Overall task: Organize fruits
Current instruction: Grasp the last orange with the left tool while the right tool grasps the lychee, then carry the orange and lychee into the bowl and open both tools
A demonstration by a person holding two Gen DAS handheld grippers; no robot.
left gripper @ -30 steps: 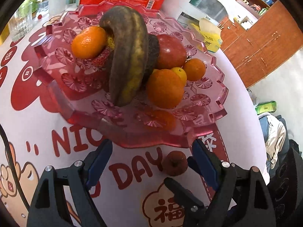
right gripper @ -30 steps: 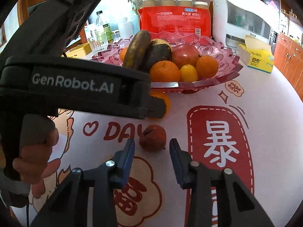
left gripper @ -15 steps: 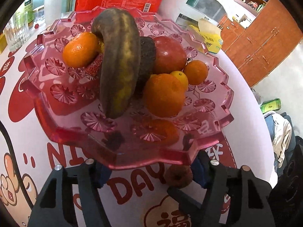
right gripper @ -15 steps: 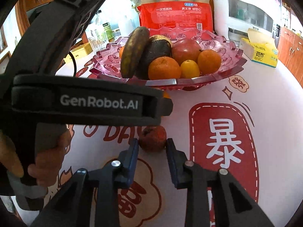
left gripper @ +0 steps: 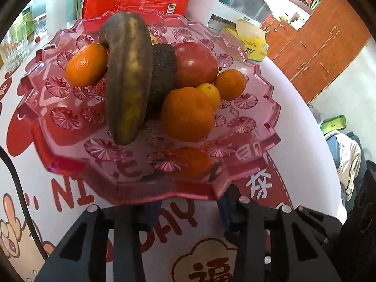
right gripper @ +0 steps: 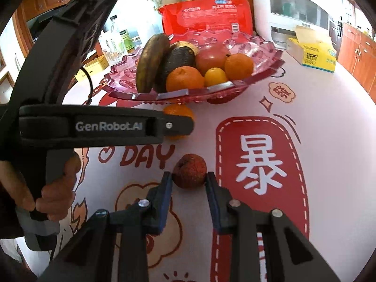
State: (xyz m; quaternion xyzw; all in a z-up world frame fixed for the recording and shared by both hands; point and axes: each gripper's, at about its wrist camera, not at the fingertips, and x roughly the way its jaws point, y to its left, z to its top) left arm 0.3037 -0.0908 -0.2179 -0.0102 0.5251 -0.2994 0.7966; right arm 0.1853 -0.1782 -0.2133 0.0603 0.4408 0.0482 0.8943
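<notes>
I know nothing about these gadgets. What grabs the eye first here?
A pink glass fruit dish piled with oranges, a red fruit and a browned banana dominates the table's middle. In front of it, the right gripper brackets a small reddish lychee on the red-and-white tablecloth.

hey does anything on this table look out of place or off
Two fruits sit outside the pink dish: a small, dull red lychee-like fruit on the tablecloth between the right gripper fingers, and an orange tucked under the dish's rim. The banana in the dish is badly browned.
</notes>
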